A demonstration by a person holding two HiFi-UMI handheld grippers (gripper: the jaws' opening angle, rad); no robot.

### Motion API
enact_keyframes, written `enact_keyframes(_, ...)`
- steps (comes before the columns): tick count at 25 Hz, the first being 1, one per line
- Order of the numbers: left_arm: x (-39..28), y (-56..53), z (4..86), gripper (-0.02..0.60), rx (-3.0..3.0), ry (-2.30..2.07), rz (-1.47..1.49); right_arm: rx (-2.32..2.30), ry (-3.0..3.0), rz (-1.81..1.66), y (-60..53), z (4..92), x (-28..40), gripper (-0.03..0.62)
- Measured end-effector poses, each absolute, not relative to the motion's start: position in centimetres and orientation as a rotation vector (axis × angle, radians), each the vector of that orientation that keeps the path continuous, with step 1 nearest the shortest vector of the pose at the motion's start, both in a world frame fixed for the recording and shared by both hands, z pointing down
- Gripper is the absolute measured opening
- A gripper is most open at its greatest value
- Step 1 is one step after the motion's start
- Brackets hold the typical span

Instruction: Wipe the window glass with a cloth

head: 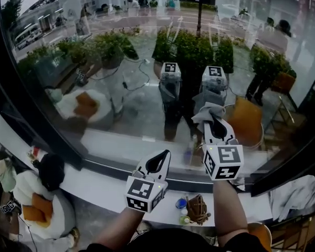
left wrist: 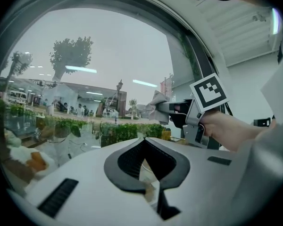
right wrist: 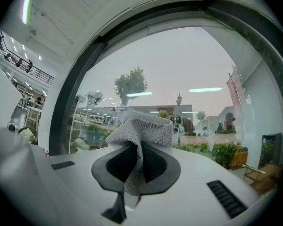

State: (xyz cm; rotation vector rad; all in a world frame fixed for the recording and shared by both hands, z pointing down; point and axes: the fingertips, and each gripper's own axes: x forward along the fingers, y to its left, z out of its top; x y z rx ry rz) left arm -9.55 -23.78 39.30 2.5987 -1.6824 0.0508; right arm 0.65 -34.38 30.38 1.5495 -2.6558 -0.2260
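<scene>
The right gripper (head: pixel 215 124) clamped a crumpled grey mesh cloth (head: pixel 206 112) near centre-right of the large window glass (head: pixel 121 98), the left gripper (head: pixel 158 161) closed and empty; wiping looked barely begun.

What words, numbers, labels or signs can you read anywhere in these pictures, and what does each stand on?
No text can be read in any view.
Marker cube on the right gripper: black-and-white square patterns only, no letters or digits.
Marker cube on the left gripper: the same kind of patterns, no letters or digits.
Red banner outside the window glass: any print is too small to read.
</scene>
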Motion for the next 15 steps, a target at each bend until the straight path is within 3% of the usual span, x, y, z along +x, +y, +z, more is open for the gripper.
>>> enact_keyframes(15, -27.4, -21.3, 41.3, 0.008, 2.447, -1.857, 0.067, 1.308, -2.758, -0.225, -33.1, 32.7, -20.8, 0.040)
